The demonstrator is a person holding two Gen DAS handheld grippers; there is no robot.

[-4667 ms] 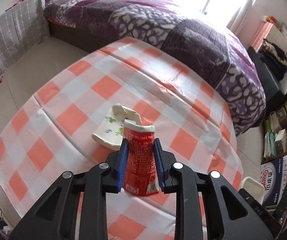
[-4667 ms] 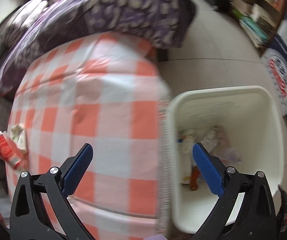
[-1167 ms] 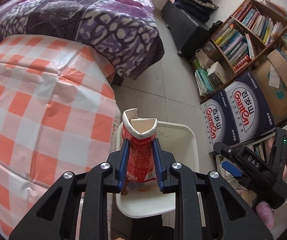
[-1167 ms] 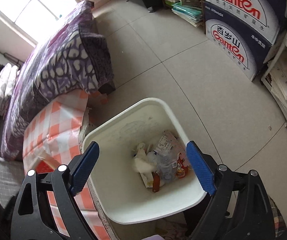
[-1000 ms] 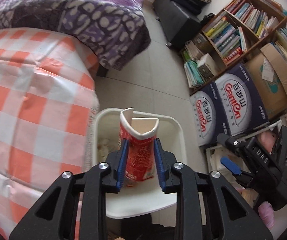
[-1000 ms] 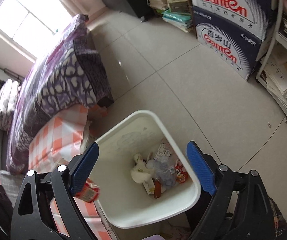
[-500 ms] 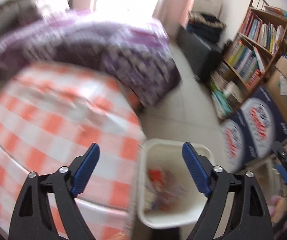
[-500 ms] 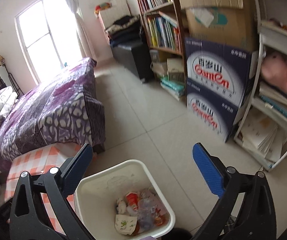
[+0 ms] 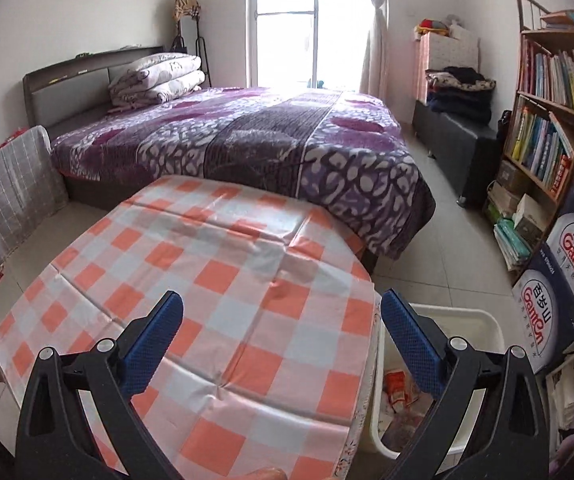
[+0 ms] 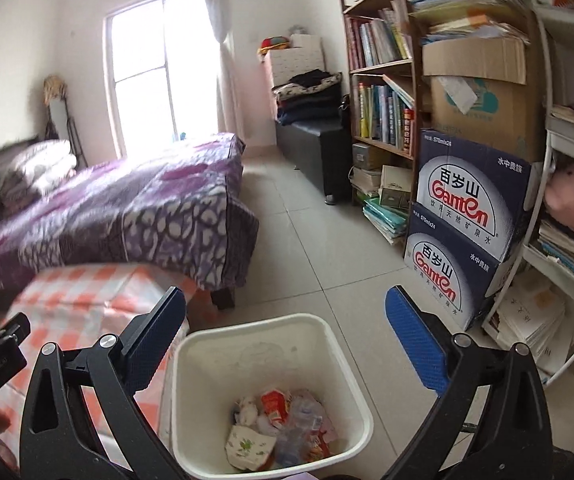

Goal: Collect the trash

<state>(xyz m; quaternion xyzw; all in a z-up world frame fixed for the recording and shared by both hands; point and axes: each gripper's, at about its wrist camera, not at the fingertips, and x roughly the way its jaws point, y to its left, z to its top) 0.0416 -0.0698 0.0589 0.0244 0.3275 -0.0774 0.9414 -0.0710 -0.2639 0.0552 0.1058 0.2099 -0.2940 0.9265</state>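
Note:
A white trash bin [image 10: 343, 364] stands on the floor beside the checked table [image 9: 223, 288]. It holds several pieces of trash, among them the red carton [image 10: 275, 404] and a white carton with green print [image 10: 247, 446]. The bin also shows in the left wrist view [image 9: 483, 320], with red trash inside. My left gripper [image 9: 281, 332] is open and empty above the table's right edge. My right gripper [image 10: 285, 330] is open and empty above the bin. No trash shows on the table.
A bed with a purple cover [image 9: 271, 140] stands behind the table. A bookshelf [image 10: 383, 80] and stacked blue water cartons [image 10: 463, 236] line the right wall. A dark bench with clothes [image 10: 315, 136] stands near the window. Tiled floor [image 10: 327, 240] lies between bed and shelves.
My left gripper carried the red carton from the table to the bin, opened and dropped it in. It then swung back toward the table. Both views have tilted up toward the room.

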